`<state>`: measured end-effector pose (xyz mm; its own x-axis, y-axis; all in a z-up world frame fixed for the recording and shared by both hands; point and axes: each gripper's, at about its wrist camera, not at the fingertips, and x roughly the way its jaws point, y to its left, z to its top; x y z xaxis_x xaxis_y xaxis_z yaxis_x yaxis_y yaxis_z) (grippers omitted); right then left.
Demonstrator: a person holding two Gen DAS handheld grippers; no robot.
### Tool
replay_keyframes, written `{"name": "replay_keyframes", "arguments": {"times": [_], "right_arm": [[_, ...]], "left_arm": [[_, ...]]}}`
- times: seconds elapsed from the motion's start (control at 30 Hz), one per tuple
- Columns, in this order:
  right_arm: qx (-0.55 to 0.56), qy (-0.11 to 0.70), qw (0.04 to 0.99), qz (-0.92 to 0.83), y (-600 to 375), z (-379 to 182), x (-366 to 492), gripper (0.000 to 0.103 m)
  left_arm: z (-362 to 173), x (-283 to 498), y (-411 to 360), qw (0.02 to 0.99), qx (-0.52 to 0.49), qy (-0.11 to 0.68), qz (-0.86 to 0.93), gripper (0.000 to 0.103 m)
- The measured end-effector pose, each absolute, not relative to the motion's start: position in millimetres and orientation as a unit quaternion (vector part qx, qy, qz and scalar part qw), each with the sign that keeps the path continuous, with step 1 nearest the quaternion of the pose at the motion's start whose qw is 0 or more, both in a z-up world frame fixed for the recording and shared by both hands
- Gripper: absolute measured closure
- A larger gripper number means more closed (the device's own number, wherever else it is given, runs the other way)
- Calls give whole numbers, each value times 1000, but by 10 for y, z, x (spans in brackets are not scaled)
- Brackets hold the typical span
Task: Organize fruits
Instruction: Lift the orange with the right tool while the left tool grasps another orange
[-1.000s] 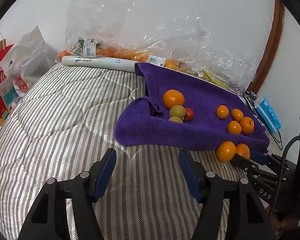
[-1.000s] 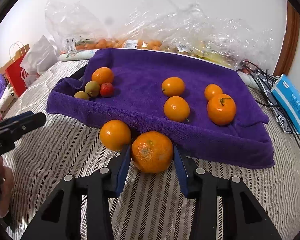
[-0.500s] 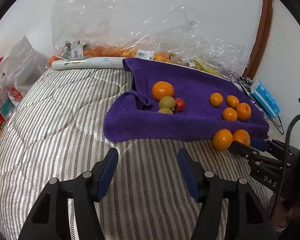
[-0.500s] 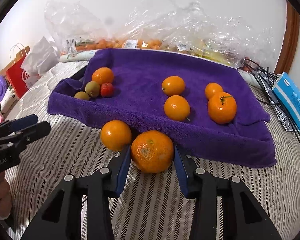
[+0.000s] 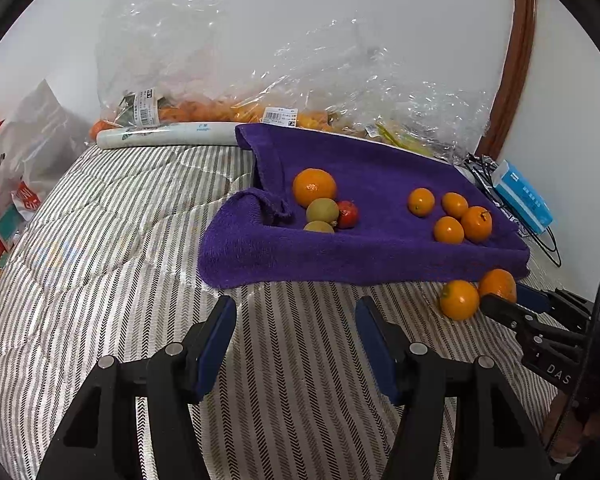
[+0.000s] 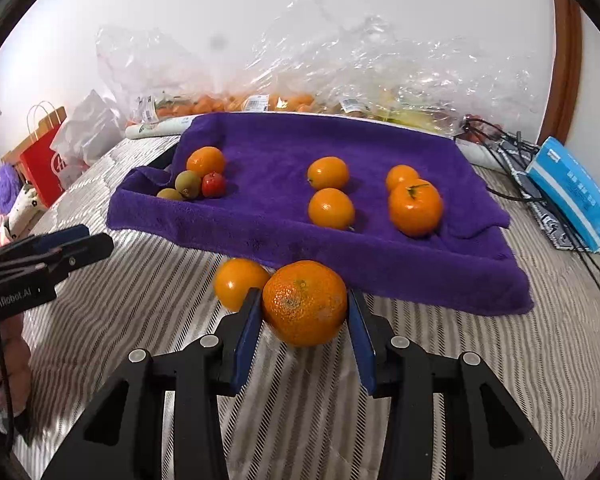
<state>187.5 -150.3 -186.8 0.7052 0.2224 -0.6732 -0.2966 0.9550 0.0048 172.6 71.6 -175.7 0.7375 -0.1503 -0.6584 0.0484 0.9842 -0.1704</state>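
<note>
A purple towel (image 6: 284, 140) lies on the striped bed with an orange (image 6: 206, 161), two kiwis (image 6: 188, 183) and a small red fruit (image 6: 213, 184) at its left, and several oranges (image 6: 331, 208) at its right. My right gripper (image 6: 305, 298) is shut on a large mandarin (image 6: 304, 312) just in front of the towel's near edge. A smaller orange (image 6: 238, 282) lies loose on the bed beside it. My left gripper (image 5: 296, 312) is open and empty above the bedspread, short of the towel (image 5: 364, 168). It is also visible at the left of the right wrist view.
Clear plastic bags of fruit (image 5: 220, 108) and a white paper roll (image 5: 168, 135) line the wall behind the towel. A blue box (image 6: 572, 188) and black cables (image 6: 500, 136) lie at the right. A red paper bag (image 6: 40, 160) stands off the bed's left side.
The right gripper has shifted slightly with the mandarin still in it. The left gripper's tips reach further into the right wrist view, and the left view has rolled a little.
</note>
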Motion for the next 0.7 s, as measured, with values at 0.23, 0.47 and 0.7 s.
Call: {"name": "replay_keyframes", "arguments": {"times": [0.23,0.47,0.7], "right_arm": [[-31,348,927,133,-1689,-1848,1791,61],[-22,344,929,131,-1798,-1835,1802,61],[-16,335,934,120,-1924,-1812,1784,61]], "left_arm": [[-1751,1727,712,931,-70,355,-53,43],[-1739,1713,669,932,-65,351,-64,43],[-1749,1724,661,929,-72,355,-75,43]]}}
